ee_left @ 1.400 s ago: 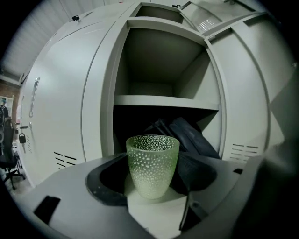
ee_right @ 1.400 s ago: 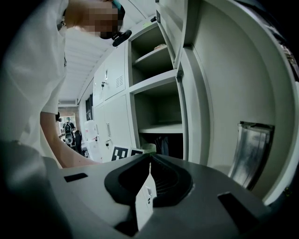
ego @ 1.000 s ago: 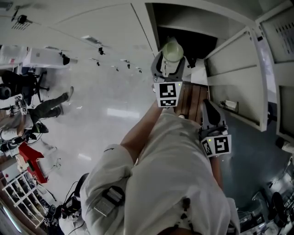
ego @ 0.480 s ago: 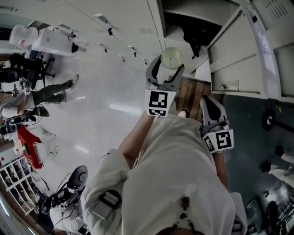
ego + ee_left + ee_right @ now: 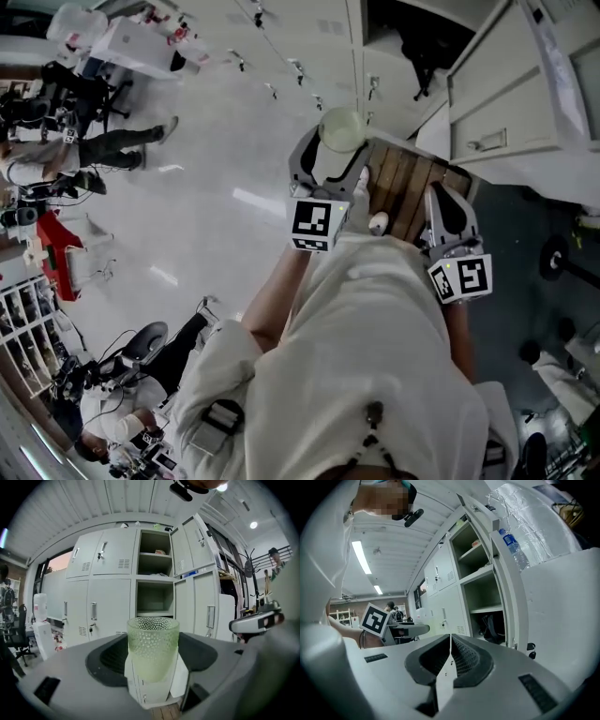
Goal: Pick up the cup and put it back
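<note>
A pale green dimpled glass cup (image 5: 153, 648) stands upright between the jaws of my left gripper (image 5: 153, 667), which is shut on it. From the head view the cup (image 5: 341, 131) shows from above, held out in front of my body by the left gripper (image 5: 330, 159), over the near edge of a wooden surface (image 5: 403, 192). My right gripper (image 5: 448, 217) hangs lower at the right, jaws shut with nothing between them (image 5: 449, 665). Ahead stands a grey locker (image 5: 154, 585) with its door open and bare shelves inside.
The open locker door (image 5: 511, 84) swings out at the right. Closed locker doors (image 5: 98, 592) run to the left. A seated person (image 5: 103, 150) and cluttered benches (image 5: 37, 309) lie across the glossy floor at the left. Dark floor with equipment (image 5: 553, 253) is at the right.
The cup and left gripper have drawn back from the open locker, and the lockers have slid up and away in the head view. My right gripper stays shut at the side.
</note>
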The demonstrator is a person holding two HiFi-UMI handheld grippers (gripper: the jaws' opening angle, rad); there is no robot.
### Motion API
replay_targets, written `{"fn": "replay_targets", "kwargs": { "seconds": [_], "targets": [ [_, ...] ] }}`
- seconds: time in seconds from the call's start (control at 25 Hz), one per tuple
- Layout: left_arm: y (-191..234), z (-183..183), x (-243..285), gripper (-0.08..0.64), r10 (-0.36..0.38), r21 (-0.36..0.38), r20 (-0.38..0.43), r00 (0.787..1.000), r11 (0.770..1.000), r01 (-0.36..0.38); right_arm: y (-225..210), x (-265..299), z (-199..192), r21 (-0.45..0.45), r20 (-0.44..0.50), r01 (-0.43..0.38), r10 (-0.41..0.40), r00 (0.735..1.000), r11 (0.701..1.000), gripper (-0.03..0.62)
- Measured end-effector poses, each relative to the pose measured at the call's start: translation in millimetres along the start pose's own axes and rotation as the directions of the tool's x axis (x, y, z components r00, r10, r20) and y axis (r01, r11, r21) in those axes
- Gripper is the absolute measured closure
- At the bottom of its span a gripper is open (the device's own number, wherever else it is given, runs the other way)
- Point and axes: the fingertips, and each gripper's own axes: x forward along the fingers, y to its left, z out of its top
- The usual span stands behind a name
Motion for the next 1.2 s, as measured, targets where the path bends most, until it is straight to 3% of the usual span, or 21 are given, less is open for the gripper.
{"fn": "replay_targets", "kwargs": {
  "seconds": [0.28, 0.56, 1.2],
  "targets": [
    [7.3, -3.1, -60.0, 0.224, 0.081, -0.029, 0.017, 0.997, 0.996, -0.08, 24.0, -11.0, -2.5, -0.023, 0.011, -0.062, 0.062, 0.998, 0.998, 0.565],
    [6.8, -2.3, -88.2, 0.225, 0.127, -0.05, 0.029, 0.991, 0.991, -0.126, 38.8, -13.6, 0.0, -0.037, 0.029, -0.11, 0.111, 0.993, 0.993, 0.565],
    [-5.5, -6.0, -89.2, 0.224, 0.112, -0.042, 0.018, 0.994, 0.993, -0.112, 38.5, -20.0, -4.9, -0.031, 0.033, -0.109, 0.11, 0.993, 0.994, 0.565]
  ]
}}
